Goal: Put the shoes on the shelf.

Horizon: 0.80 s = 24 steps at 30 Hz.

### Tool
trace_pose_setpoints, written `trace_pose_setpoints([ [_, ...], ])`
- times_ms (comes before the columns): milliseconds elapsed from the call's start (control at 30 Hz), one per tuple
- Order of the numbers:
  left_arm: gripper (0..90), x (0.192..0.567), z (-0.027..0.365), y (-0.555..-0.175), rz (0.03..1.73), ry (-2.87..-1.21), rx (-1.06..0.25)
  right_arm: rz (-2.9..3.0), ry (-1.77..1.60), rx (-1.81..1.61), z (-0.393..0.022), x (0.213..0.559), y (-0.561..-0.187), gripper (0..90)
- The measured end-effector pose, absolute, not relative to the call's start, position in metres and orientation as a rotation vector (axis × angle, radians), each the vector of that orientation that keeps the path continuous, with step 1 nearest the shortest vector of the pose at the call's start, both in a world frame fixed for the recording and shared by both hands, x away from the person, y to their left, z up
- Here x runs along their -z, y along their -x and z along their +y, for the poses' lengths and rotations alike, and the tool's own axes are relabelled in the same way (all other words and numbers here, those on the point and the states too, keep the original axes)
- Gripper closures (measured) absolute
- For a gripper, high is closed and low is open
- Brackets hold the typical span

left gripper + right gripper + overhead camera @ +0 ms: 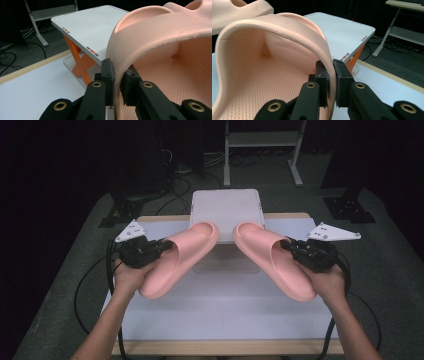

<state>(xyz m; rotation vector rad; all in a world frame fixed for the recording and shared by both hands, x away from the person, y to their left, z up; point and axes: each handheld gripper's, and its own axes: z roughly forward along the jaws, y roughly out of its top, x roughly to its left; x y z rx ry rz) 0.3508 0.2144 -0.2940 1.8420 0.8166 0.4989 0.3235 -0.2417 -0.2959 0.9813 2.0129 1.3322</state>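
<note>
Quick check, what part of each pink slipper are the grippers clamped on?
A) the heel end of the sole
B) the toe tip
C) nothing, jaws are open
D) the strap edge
D: the left gripper pinches the strap edge of the left slipper, and the right gripper pinches the strap edge of the right slipper.

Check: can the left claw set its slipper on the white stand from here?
Probably yes. The left claw grips the left slipper by its strap, toe near the white stand, whose top looks bare.
</note>
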Motion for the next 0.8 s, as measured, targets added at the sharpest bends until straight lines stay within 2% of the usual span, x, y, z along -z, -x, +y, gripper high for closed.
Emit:
trace_pose_setpoints([
  [800, 81.8, 0.285, 0.207, -0.392, 0.872, -1.852, -0.515, 1.986, -1.012, -1.292, -0.229, 0.287, -0.366, 82.5],
])
